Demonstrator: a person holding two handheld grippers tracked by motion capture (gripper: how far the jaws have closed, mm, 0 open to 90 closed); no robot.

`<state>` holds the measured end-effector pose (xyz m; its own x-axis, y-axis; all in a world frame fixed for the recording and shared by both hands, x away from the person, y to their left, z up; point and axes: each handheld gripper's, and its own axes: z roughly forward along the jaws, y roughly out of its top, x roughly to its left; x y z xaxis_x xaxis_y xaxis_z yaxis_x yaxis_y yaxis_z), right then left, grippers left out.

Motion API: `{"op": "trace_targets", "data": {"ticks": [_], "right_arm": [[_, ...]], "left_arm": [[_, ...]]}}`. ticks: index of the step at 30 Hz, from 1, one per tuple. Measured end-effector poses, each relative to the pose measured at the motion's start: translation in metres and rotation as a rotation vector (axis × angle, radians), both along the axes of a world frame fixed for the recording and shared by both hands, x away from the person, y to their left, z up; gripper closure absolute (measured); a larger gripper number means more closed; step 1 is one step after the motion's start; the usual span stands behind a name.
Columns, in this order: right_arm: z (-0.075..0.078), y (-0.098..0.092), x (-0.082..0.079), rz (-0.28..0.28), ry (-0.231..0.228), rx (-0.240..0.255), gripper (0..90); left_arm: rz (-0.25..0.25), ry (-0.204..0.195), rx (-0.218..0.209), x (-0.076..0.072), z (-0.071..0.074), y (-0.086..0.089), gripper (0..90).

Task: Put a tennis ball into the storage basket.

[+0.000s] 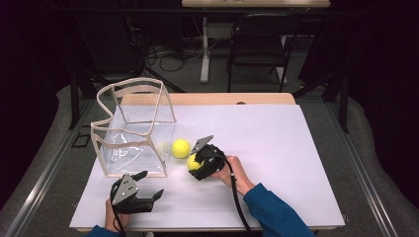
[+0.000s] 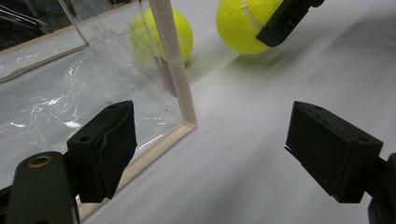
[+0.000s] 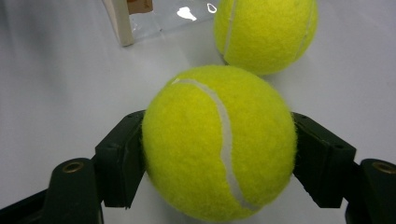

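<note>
The right tool pinched a yellow tennis ball between its two black jaws, one pad pressed on each side of the felt, with the white seam running down the front. In the high view that right tool sat just below the middle of the frame with the held ball low over the white bench; whether the ball still touched the sheet could not be told. A second tennis ball lay just up and to the left of it, near but apart, close beside the lower right corner of a clear plastic bag with tan edging, which stood open-topped at the left of the frame.

The coming move probably turned on this: the bag's open mouth lay up and to the left of the held ball, beyond the loose one, so the ball would need lifting over the near rim. A ball has no long axis to mind.

The left tool rested at lower left with jaws spread and nothing between them, nearer the bag than the right one was.

No brand or writing could be read on either ball.
</note>
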<state>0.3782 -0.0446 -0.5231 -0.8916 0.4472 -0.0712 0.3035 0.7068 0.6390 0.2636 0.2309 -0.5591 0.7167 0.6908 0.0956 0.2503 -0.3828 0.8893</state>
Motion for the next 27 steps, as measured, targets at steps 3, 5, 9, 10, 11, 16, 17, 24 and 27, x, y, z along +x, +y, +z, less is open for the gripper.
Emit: {"op": "trace_targets", "data": {"ticks": [3,5,9,10,11,16,17,24,27], "right_arm": [[0.003,-0.001,-0.001,0.002,-0.011,0.006,26.1],[0.005,-0.001,-0.001,-0.002,-0.014,0.009,26.1],[0.011,-0.002,-0.002,0.001,-0.023,0.011,26.1],[0.011,-0.002,-0.002,0.001,-0.023,0.011,26.1],[0.012,-0.002,-0.002,-0.001,-0.025,0.013,26.1],[0.019,-0.003,-0.004,0.003,-0.041,0.022,26.1],[0.020,-0.003,-0.004,0.002,-0.044,0.025,26.1],[0.024,-0.005,-0.006,0.000,-0.052,0.032,26.2],[0.027,-0.006,-0.006,0.000,-0.058,0.032,26.2]], "left_arm": [[-0.002,0.000,0.002,0.000,0.000,0.000,16.2],[-0.001,0.000,0.003,0.000,0.000,0.000,16.2],[0.000,-0.001,0.003,0.000,0.000,0.000,16.2],[0.000,-0.001,0.003,0.000,0.000,0.000,16.2],[0.001,-0.001,0.002,0.000,0.000,0.000,16.2],[0.001,-0.001,0.003,0.000,0.000,0.000,16.2],[0.002,-0.001,0.003,0.000,0.000,0.000,16.2],[-0.001,-0.003,0.004,0.000,0.000,0.000,16.2],[-0.001,-0.004,0.004,0.000,0.000,-0.001,16.2]]}}
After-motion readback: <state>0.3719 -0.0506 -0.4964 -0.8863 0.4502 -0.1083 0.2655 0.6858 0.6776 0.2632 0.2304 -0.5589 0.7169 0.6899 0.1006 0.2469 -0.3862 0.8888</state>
